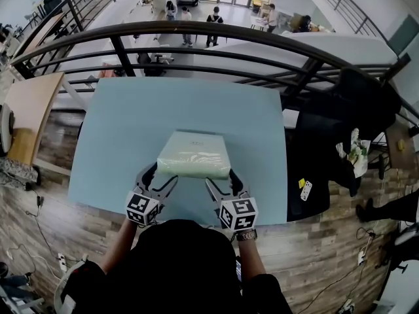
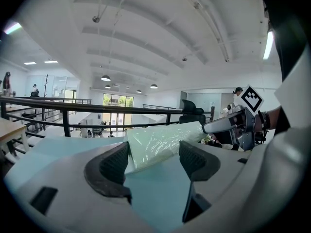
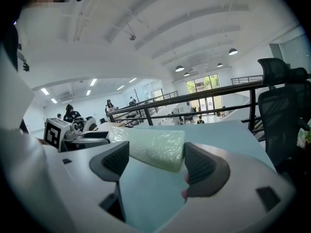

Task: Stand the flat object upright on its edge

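1. Pale green flat pack (image 1: 194, 154) lies on the counter (image 1: 118, 123), long axis left to right
2. Left claw (image 2: 154, 160) released, pack's near-left corner between its spread jaws
3. Right claw (image 3: 156, 160) released too, straddling the near-right corner

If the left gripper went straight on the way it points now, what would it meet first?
The plastic-wrapped pale green pack. Its near corner lies right ahead of the left gripper, about level with the tips of the open jaws. Whether the jaws touch it is unclear.
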A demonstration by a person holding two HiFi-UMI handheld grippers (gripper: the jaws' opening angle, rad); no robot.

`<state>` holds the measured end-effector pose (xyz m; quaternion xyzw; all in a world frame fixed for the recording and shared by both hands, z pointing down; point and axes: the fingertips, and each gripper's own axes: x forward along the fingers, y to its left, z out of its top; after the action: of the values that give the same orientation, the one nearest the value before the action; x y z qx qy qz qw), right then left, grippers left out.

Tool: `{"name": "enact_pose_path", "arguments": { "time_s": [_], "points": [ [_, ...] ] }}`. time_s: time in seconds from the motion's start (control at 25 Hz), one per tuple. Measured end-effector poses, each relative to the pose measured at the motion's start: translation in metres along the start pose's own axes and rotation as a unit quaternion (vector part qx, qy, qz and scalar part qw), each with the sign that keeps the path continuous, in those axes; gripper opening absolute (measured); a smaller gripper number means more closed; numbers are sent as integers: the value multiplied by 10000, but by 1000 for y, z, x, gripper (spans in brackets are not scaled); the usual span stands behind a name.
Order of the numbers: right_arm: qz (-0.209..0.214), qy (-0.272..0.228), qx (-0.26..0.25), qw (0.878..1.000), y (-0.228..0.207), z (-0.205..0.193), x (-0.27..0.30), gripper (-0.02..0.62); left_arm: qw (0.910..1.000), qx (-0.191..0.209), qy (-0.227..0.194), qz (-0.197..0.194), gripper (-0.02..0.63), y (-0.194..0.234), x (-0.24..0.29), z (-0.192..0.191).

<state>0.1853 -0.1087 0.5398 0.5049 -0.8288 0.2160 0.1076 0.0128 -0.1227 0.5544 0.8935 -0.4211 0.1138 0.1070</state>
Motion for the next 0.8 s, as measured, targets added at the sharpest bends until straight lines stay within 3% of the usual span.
{"name": "enact_pose_path", "arguments": {
  "time_s": [0.44, 0.8],
  "points": [
    [-18, -161, -27, 9999, 9, 10, -13, 336, 9997, 36, -218, 32, 328, -6, -10, 20],
    [-81, -206, -2, 9998, 12, 11, -20, 336, 9998, 97, -157, -57, 328, -10, -17, 20]
  ]
}}
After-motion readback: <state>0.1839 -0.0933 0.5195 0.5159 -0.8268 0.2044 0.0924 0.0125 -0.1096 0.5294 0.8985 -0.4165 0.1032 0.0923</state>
